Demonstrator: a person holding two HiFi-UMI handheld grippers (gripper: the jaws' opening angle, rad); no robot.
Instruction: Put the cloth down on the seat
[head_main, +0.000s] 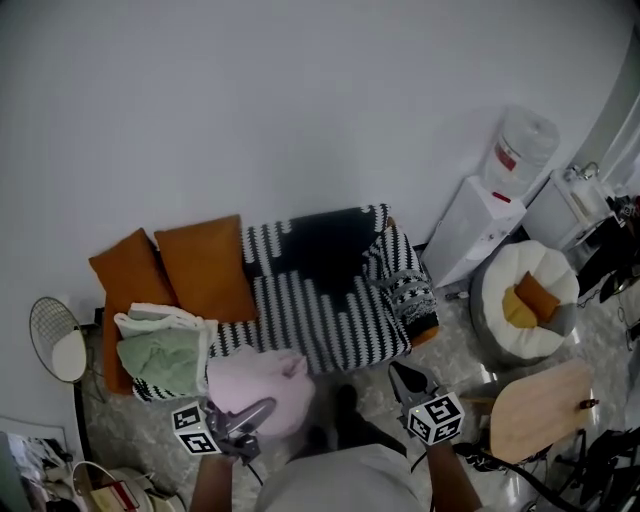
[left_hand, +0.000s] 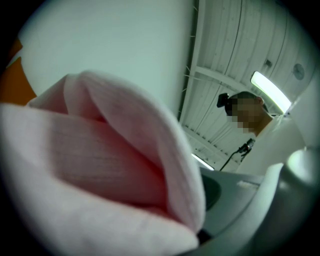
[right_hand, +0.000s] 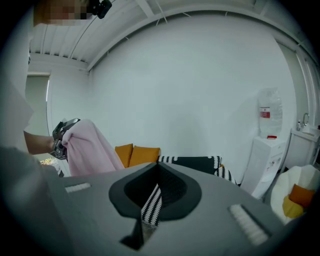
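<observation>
A pink cloth (head_main: 262, 388) hangs bunched in front of the sofa's left half, with my left gripper (head_main: 262, 408) shut on its near edge. In the left gripper view the pink cloth (left_hand: 100, 165) fills most of the picture and hides the jaws. The sofa seat (head_main: 325, 320) has a black-and-white striped cover. My right gripper (head_main: 403, 378) hovers before the sofa's right half, jaws together, nothing in them. The right gripper view shows its own closed jaws (right_hand: 157, 170), the left gripper (right_hand: 62, 136) off to the left, and the pink cloth (right_hand: 92, 150) draped from it.
Two orange cushions (head_main: 205, 265) lean at the sofa's left, with folded white and green cloths (head_main: 160, 350) in front of them. A water dispenser (head_main: 475, 225), a white beanbag (head_main: 525, 300), a wooden stool (head_main: 540, 405) and a small fan (head_main: 55, 340) surround the sofa.
</observation>
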